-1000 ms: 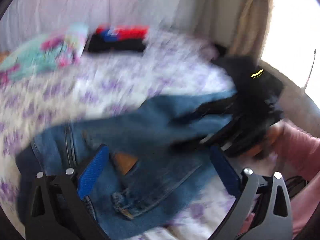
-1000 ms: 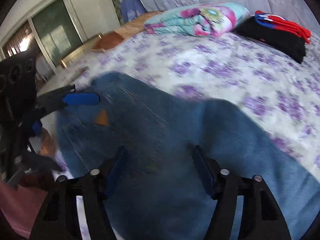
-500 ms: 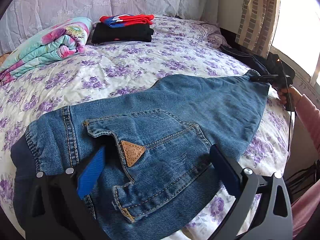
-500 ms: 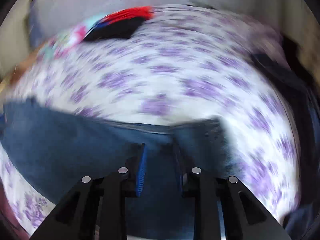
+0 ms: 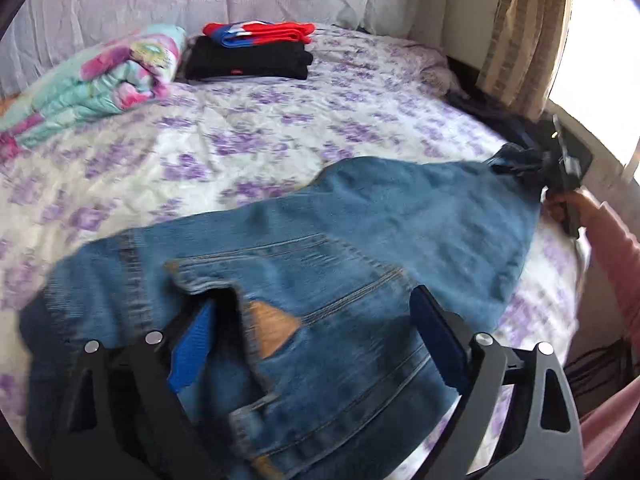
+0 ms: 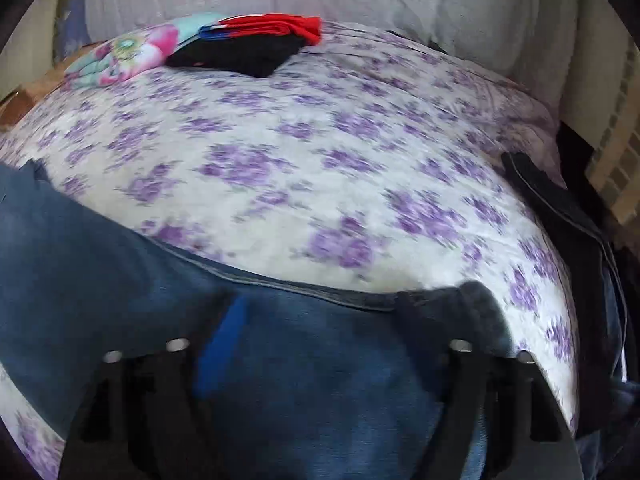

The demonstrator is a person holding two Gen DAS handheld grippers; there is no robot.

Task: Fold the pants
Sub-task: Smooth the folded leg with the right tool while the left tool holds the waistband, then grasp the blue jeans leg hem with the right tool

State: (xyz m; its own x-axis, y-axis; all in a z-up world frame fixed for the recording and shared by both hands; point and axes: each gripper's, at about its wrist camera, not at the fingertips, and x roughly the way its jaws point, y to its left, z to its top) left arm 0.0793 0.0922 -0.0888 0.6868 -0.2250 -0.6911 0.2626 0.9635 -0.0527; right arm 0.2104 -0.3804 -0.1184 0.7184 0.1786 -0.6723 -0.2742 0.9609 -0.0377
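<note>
Blue jeans (image 5: 360,240) lie spread across the bed, back pocket and tan patch up. My left gripper (image 5: 314,300) hovers over the waist and pocket; its jaws stand wide and are closing, with denim lying between them but no pad pressing on it. At the leg end my right gripper (image 6: 320,304) is over the hem of the jeans (image 6: 280,360); its jaws are opening and the cloth lies loose under them. In the left wrist view that right gripper (image 5: 536,166) shows at the far right, held by a hand in a pink sleeve (image 5: 612,248).
The bed has a white sheet with purple flowers (image 5: 280,128). At its head sit a folded black and red stack (image 5: 248,56) and a rolled floral quilt (image 5: 92,84). Dark garments (image 6: 560,216) lie along the right edge, near a striped curtain (image 5: 520,32).
My right gripper swept from beside the left gripper to the far leg end, drawing the leg out flat; it was shut on the hem and has now let go. The left jaws have narrowed slightly.
</note>
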